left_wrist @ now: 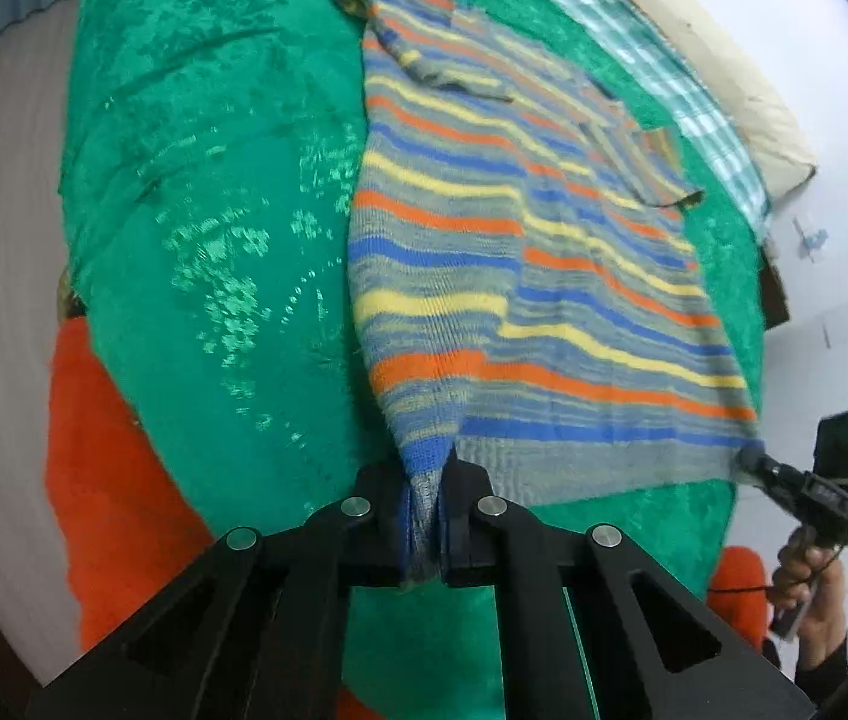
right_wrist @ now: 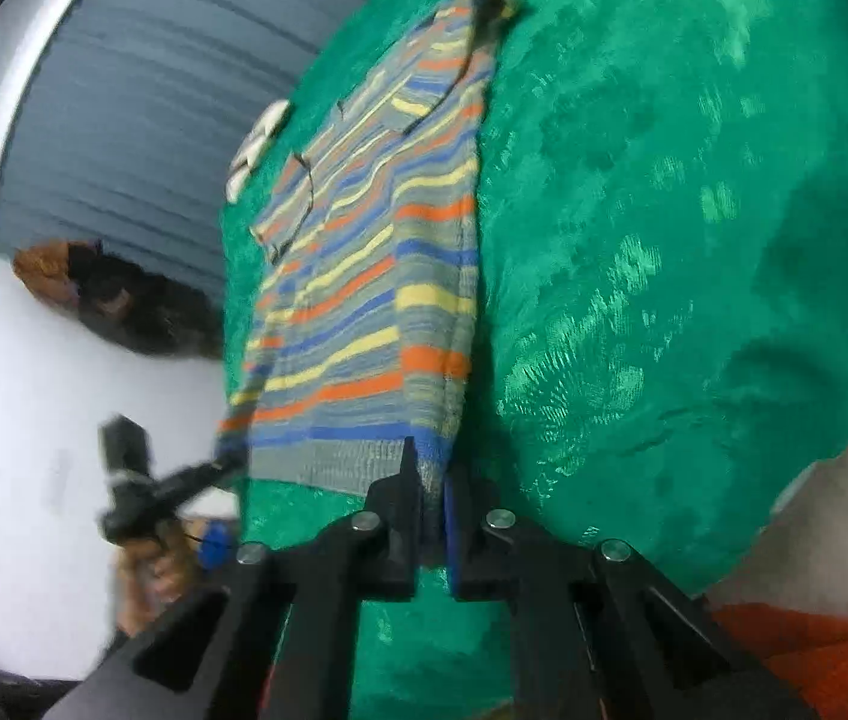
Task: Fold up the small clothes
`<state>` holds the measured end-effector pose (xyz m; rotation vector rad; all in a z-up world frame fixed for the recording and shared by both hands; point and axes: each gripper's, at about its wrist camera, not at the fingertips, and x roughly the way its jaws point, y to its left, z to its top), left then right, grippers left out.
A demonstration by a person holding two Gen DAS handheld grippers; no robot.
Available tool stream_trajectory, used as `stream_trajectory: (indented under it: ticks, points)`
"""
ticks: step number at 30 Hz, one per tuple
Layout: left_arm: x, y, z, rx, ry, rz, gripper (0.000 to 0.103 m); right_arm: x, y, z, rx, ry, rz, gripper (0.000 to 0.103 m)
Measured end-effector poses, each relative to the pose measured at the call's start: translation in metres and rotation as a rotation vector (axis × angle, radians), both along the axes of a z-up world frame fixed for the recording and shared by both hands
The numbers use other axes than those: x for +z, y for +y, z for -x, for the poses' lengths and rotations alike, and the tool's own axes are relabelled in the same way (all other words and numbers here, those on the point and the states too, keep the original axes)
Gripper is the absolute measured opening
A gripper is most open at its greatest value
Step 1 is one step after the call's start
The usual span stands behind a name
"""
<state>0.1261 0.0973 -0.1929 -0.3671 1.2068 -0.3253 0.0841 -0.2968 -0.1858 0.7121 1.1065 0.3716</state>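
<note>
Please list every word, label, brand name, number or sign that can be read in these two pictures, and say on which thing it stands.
There is no readable text in either view.
striped sweater: stripes only, no label showing.
green blanket: woven pattern, no writing.
right gripper: a green light on its camera, no lettering legible.
left gripper: plain black, no markings.

text: none legible | labels: none | brands: none | numbers: none | signs: none

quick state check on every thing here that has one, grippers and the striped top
left gripper: shut on the hem corner
right gripper: shut on the other hem corner
striped knitted sweater: lying on the green velvet bedspread, one side folded over
</note>
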Motion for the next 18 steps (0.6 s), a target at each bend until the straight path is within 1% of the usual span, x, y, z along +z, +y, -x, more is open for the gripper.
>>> stream_trajectory:
  ticks: [2, 3, 4, 5, 6, 7, 8, 9, 10, 12, 14, 15, 16, 17, 18]
  points:
    - [0.004, 0.007, 0.003, -0.011, 0.002, -0.021, 0.004, 0.018, 0.011, 0.001, 0.091, 0.004, 0.168, 0.006]
    - [0.001, 0.008, 0.002, -0.026, 0.01, -0.043, 0.004, 0.023, 0.017, 0.002, 0.147, 0.009, 0.239, 0.008]
    - [-0.002, 0.006, -0.002, -0.032, 0.01, -0.065, 0.004, 0.027, 0.022, 0.001, 0.197, 0.027, 0.272, 0.013]
    - [-0.005, 0.004, -0.004, -0.04, 0.01, -0.084, 0.004, 0.029, 0.021, -0.001, 0.215, 0.035, 0.272, 0.03]
    - [-0.008, 0.002, -0.006, -0.046, 0.014, -0.09, 0.004, 0.032, 0.017, -0.005, 0.211, 0.026, 0.255, 0.042]
    - [-0.01, 0.0, -0.007, -0.045, 0.017, -0.09, 0.004, 0.038, 0.005, -0.01, 0.166, -0.016, 0.202, 0.057]
    - [-0.012, -0.002, -0.008, -0.041, 0.02, -0.086, 0.004, 0.042, -0.007, -0.015, 0.115, -0.044, 0.164, 0.057]
    - [-0.014, -0.003, -0.008, -0.037, 0.023, -0.083, 0.004, 0.041, -0.021, -0.025, 0.05, -0.049, 0.107, 0.057]
    - [-0.015, -0.003, -0.009, -0.031, 0.025, -0.08, 0.004, 0.037, -0.03, -0.032, 0.017, -0.036, 0.067, 0.056]
    - [-0.016, -0.003, -0.008, -0.025, 0.022, -0.074, 0.004, 0.02, -0.037, -0.061, -0.03, 0.009, -0.006, 0.052]
    - [-0.015, -0.006, -0.009, -0.021, 0.02, -0.069, 0.004, -0.001, -0.03, -0.081, -0.02, 0.074, -0.038, 0.037]
    - [-0.015, -0.005, -0.009, -0.017, 0.021, -0.062, 0.004, -0.011, -0.022, -0.087, 0.003, 0.108, -0.05, 0.036]
    - [-0.016, -0.002, -0.009, -0.01, 0.026, -0.051, 0.004, -0.022, -0.009, -0.09, 0.062, 0.149, -0.079, 0.03]
    - [-0.016, -0.001, -0.009, -0.007, 0.03, -0.043, 0.004, -0.027, 0.0, -0.091, 0.105, 0.174, -0.099, 0.027]
    - [-0.017, -0.001, -0.01, -0.005, 0.032, -0.037, 0.004, -0.027, 0.006, -0.088, 0.133, 0.182, -0.105, 0.027]
